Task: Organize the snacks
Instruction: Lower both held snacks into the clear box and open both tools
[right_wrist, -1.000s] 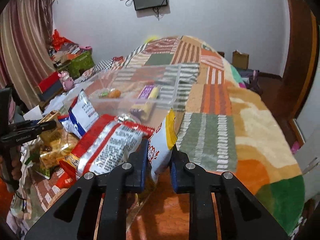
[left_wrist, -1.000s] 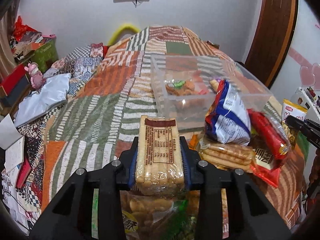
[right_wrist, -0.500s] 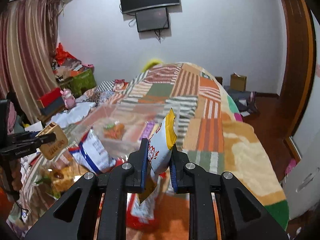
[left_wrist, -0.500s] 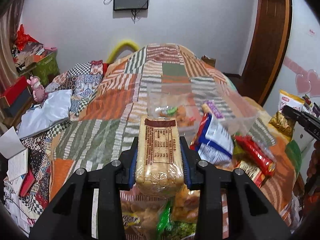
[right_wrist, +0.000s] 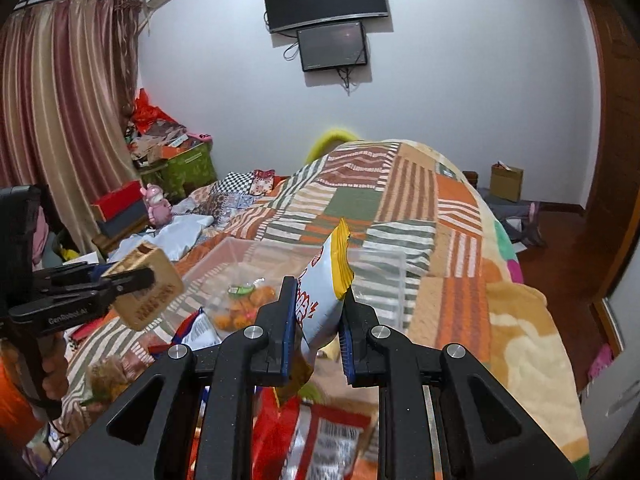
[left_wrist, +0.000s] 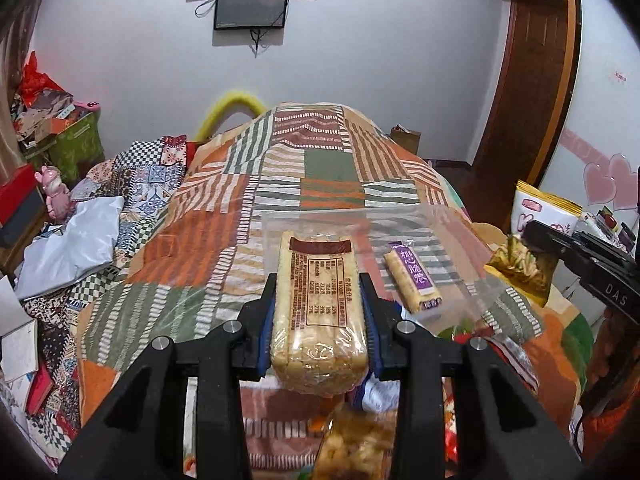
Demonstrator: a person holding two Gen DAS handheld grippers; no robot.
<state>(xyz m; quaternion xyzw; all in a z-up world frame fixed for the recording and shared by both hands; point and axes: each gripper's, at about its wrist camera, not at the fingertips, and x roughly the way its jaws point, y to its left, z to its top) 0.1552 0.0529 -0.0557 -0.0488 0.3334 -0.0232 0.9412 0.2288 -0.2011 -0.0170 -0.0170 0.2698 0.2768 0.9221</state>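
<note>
My left gripper (left_wrist: 319, 320) is shut on a clear pack of pale biscuits (left_wrist: 316, 312) with a brown label, held up above the bed. In the right wrist view the same pack (right_wrist: 146, 284) shows at the left in the left gripper (right_wrist: 132, 280). My right gripper (right_wrist: 318, 316) is shut on a white and yellow snack bag (right_wrist: 326, 288), also seen in the left wrist view as the snack bag (left_wrist: 544, 216) at the far right. A clear plastic box (left_wrist: 460, 256) lies on the quilt ahead; it holds a purple-labelled bar (left_wrist: 414, 278) and an orange snack pouch (right_wrist: 244, 304).
Loose snack packets lie on the near quilt: a red and white bag (right_wrist: 320, 436), a blue and white one (right_wrist: 196, 330) and a bag of brown pieces (left_wrist: 356, 444). Clutter, boxes and a pink toy (left_wrist: 54, 192) line the left. A door (left_wrist: 528, 80) stands right.
Both grippers have risen with their packs and tipped up, so the wall screens come into view. The clear box and loose snacks have slid lower and nearer in both views.
</note>
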